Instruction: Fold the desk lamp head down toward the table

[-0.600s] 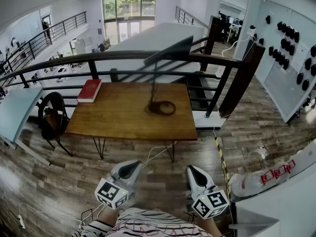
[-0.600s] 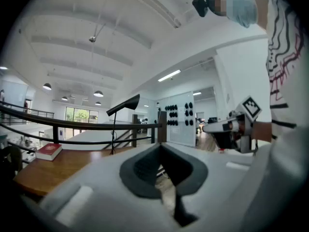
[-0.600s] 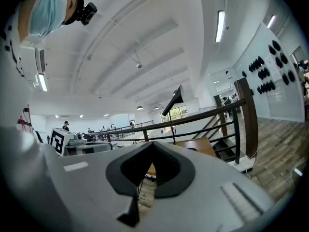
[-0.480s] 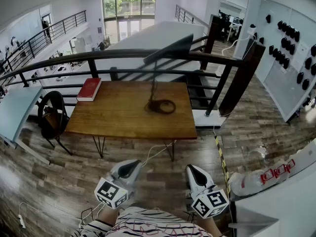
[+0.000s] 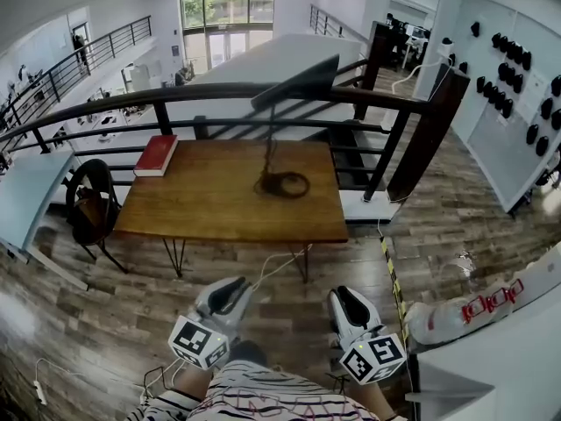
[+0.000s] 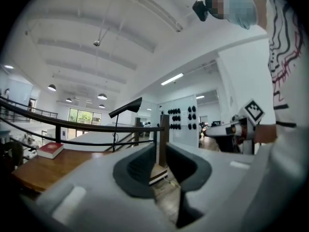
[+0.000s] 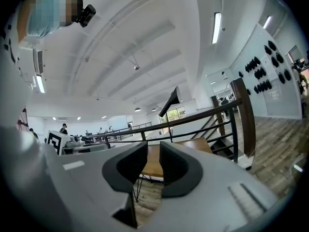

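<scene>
We had a red book (image 5: 157, 155) on the table's (image 5: 210, 213) far left corner. Our left hand-held gripper (image 5: 235, 289) was slightly open, empty, near us. The desk lamp (image 5: 282, 184) stood far right on the table, head raised. Our right hand-held gripper (image 5: 344, 298) was open and empty too.

The black desk lamp (image 5: 270, 143) is standing upright right of the middle of the wooden surface (image 5: 202, 204), its round base (image 5: 266, 186) resting flat and a thin stem rising straight from it. The long, flat lamp head (image 5: 298, 81) is staying raised, slanting up to the right, not folded down
</scene>
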The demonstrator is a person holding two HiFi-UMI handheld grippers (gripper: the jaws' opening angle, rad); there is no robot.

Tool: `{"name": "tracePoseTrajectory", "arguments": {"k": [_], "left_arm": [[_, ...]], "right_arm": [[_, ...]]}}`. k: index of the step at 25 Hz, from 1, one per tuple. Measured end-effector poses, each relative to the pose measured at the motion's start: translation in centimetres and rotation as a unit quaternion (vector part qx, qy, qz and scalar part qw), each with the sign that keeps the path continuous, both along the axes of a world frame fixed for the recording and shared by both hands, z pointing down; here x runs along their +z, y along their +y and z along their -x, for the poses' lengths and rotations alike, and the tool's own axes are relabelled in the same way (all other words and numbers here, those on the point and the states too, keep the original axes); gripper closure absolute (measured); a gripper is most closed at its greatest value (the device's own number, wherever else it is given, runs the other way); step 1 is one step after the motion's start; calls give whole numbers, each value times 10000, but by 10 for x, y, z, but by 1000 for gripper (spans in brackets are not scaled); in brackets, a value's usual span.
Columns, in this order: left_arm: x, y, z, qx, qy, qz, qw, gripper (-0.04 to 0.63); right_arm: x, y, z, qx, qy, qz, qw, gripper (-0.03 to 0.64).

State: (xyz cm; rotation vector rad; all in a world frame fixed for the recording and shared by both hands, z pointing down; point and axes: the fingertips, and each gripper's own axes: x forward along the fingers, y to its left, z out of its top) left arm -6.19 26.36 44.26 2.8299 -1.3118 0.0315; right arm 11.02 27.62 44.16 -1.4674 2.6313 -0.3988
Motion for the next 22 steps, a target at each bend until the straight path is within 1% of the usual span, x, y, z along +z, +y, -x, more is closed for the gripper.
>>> {"name": "tracePoseTrajectory", "arguments": {"k": [1,2,3,5,8,15,22], "left_arm": [[2,-1,-1,28,16,34,10000,500],[3,-4,-2,46,23,59,10000,479],[3,-7,-3,57,24,73,10000,479],[3,-14,-6,81,14,86,9999,477],[3,-25,-9,133,-11,121,9998,463],[8,-71,-2,193,-19,162,9997,434],[7,-135,3,321,-50,227,9992,433]], "right_arm": [[1,-1,1,-26,-24,30,10000,547],[2,-2,2,-64,-60,65,9999,538],[3,-4,3,-105,-97,93,9999,521],[4,-11,5,-152,-146,118,9997,464],[4,-23,6,-140,-151,191,9996,427],[7,-66,16,-184,-148,186,9995,410],[3,-127,23,-65,-176,241,9995,410]]}}
